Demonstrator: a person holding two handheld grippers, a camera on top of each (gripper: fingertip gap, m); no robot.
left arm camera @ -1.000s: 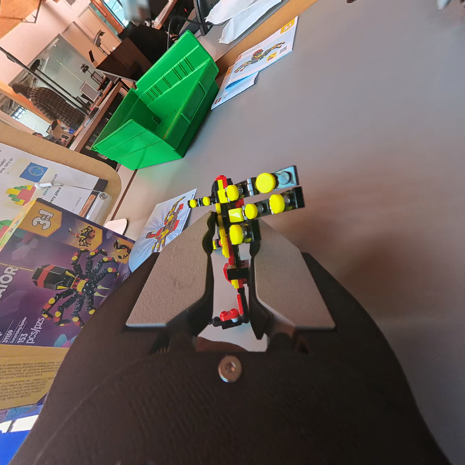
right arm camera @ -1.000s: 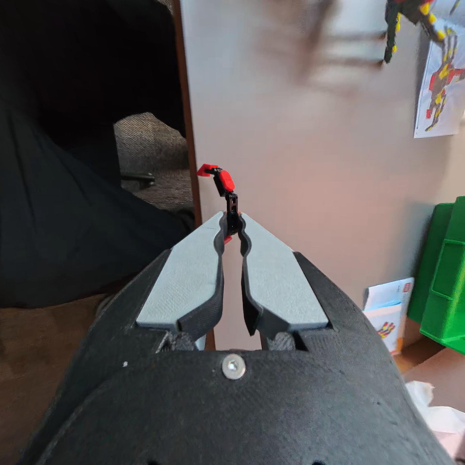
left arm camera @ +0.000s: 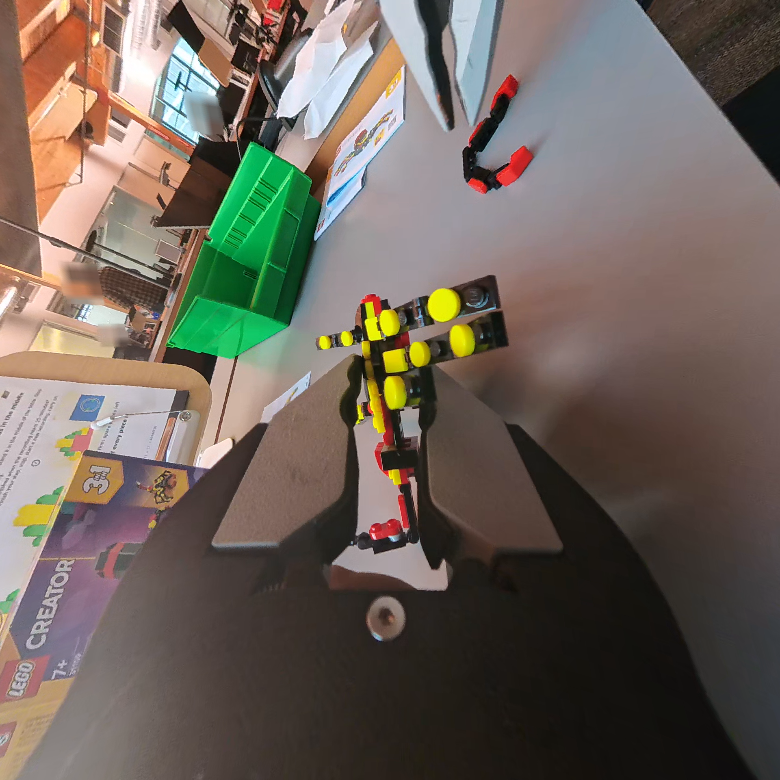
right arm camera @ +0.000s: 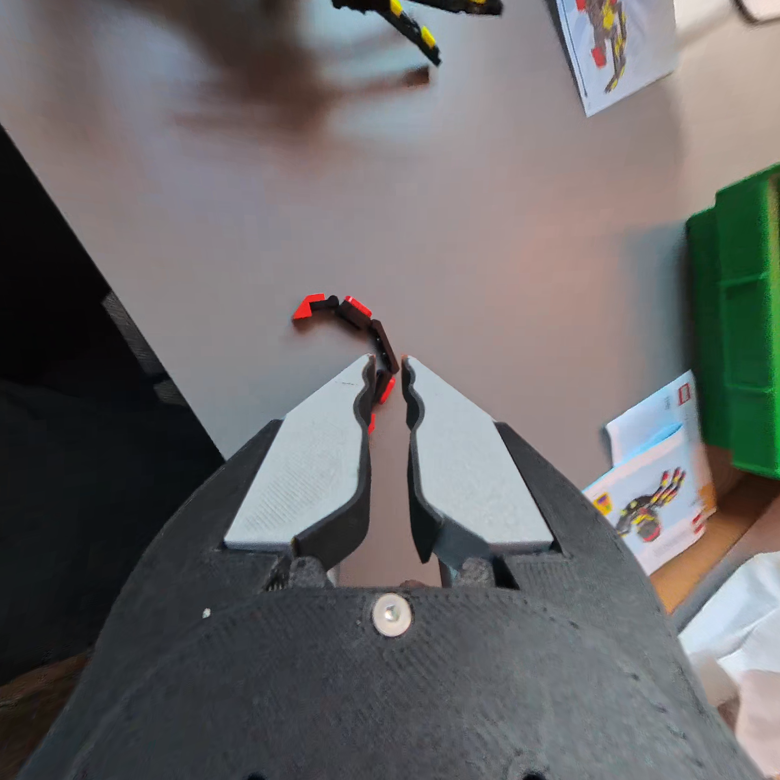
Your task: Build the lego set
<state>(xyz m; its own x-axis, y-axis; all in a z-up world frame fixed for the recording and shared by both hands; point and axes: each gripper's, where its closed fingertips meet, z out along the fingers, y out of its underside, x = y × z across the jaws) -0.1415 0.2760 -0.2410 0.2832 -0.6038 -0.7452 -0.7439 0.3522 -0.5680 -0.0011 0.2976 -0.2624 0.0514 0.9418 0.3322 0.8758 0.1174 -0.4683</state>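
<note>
Left wrist view shows my left gripper (left arm camera: 390, 405) clamped on the black, yellow and red lego body (left arm camera: 394, 367), held up off the grey table (left arm camera: 633, 253), its studded limbs sticking out past the fingertips. In the right wrist view my right gripper (right arm camera: 386, 367) has its jaws slightly apart around the near end of the red and black jointed tail piece (right arm camera: 358, 320), which lies curled flat on the table; I think one pad may brush it, but blur makes contact uncertain. Beyond the tail piece sit instruction leaflets (left arm camera: 367, 139) and a green bin (left arm camera: 253, 261). I judge both lego parts light, stiff in each brick but floppy at the hinges, and easily popped apart. I'd grip the tail piece across a black middle link.
</note>
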